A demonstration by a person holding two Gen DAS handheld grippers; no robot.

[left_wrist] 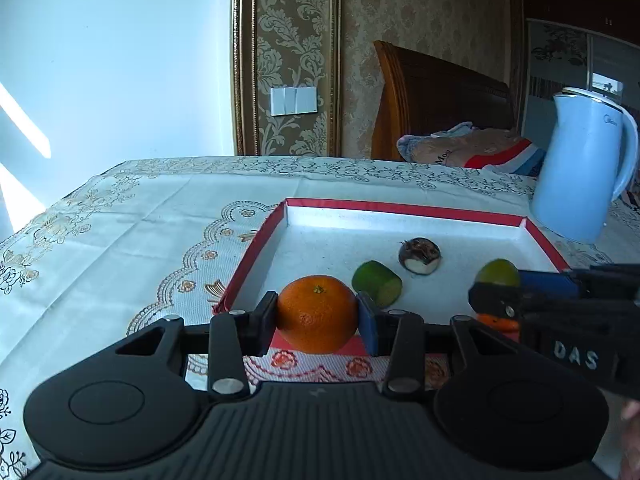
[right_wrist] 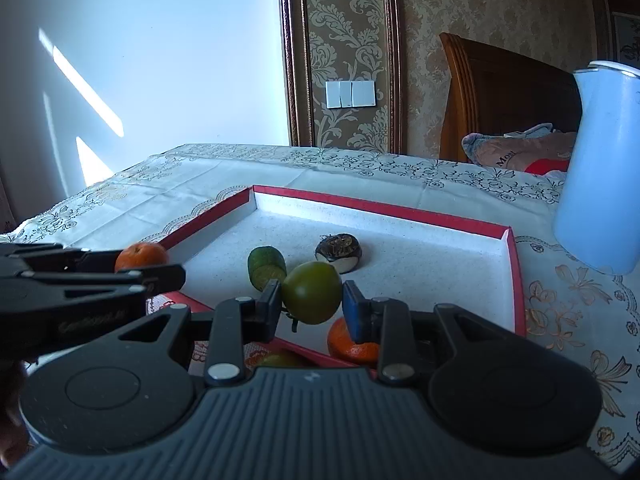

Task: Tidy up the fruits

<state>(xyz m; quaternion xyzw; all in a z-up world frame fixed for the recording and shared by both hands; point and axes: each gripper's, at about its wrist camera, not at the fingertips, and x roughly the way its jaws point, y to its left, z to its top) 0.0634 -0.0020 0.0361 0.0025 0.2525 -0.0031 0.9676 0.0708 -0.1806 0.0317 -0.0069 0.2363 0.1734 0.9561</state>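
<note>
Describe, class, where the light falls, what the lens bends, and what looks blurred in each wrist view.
Left wrist view: sun streaks on the wall, the table edge bows, the right gripper is soft. Right wrist view: bright streaks on the wall again, the door frame leans, the left gripper is dark and blurred.

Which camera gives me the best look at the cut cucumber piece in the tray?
The left wrist view: the cucumber piece lies unobstructed, its cut face visible. In the right wrist view it is partly hidden behind the green fruit and a finger.
</note>
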